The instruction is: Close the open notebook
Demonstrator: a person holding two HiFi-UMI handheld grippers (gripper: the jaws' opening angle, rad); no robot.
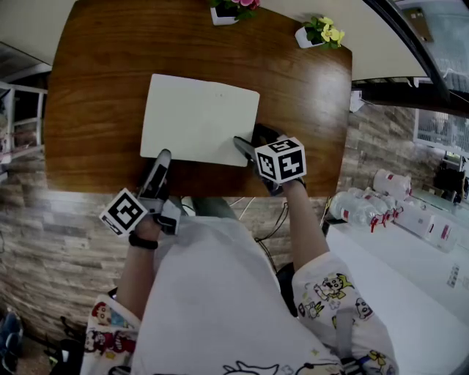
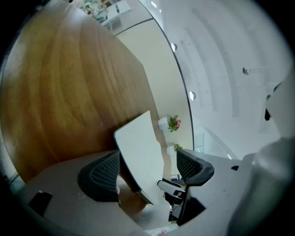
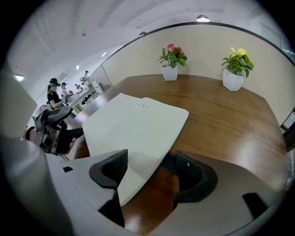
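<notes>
A white notebook (image 1: 199,119) lies flat on the brown wooden table (image 1: 95,88), showing one plain white face. My left gripper (image 1: 160,162) is at its near left corner, and my right gripper (image 1: 249,143) is at its near right corner. In the left gripper view the notebook's corner (image 2: 140,147) stands between the wide-apart jaws of the left gripper (image 2: 147,170). In the right gripper view the notebook (image 3: 133,124) reaches in between the jaws of the right gripper (image 3: 152,173), which is also open. Neither gripper clamps it.
Two white pots stand at the table's far edge, one with pink flowers (image 1: 233,9) and one with yellow flowers (image 1: 322,31). A white counter with bottles (image 1: 381,201) is to my right. The table's near edge runs just under both grippers.
</notes>
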